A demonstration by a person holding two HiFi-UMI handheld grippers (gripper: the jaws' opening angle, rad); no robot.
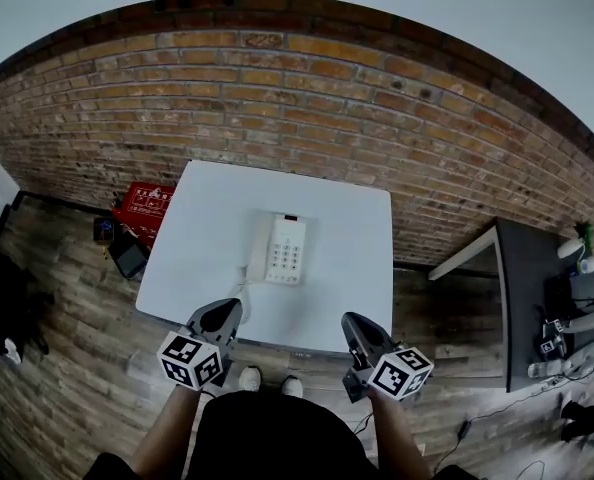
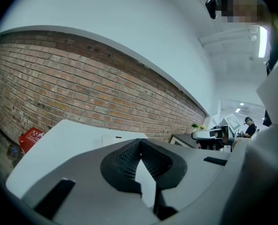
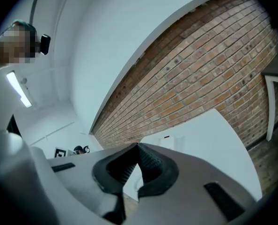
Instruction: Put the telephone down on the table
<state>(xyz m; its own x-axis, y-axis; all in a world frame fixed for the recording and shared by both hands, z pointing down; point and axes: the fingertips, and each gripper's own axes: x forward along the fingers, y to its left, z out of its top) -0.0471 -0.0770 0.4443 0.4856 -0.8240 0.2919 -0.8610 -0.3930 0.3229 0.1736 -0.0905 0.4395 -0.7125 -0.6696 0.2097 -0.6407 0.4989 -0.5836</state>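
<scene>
A white telephone (image 1: 280, 249) with a keypad lies flat in the middle of the white table (image 1: 337, 278), its handset on the left side and a cord trailing toward the near edge. My left gripper (image 1: 227, 313) hovers at the table's near left edge, shut and holding nothing. At the near right edge hangs my right gripper (image 1: 352, 326), likewise shut and empty. Both stand well short of the phone. In the left gripper view the telephone (image 2: 118, 138) peeks over the jaws; in the right gripper view the telephone (image 3: 169, 141) shows just beyond the closed tips.
A brick wall (image 1: 307, 98) runs behind the table. A red crate (image 1: 143, 206) and small dark items sit on the wooden floor at the left. A dark desk (image 1: 537, 288) with gear stands to the right. The person's shoes (image 1: 269, 380) are below the table's near edge.
</scene>
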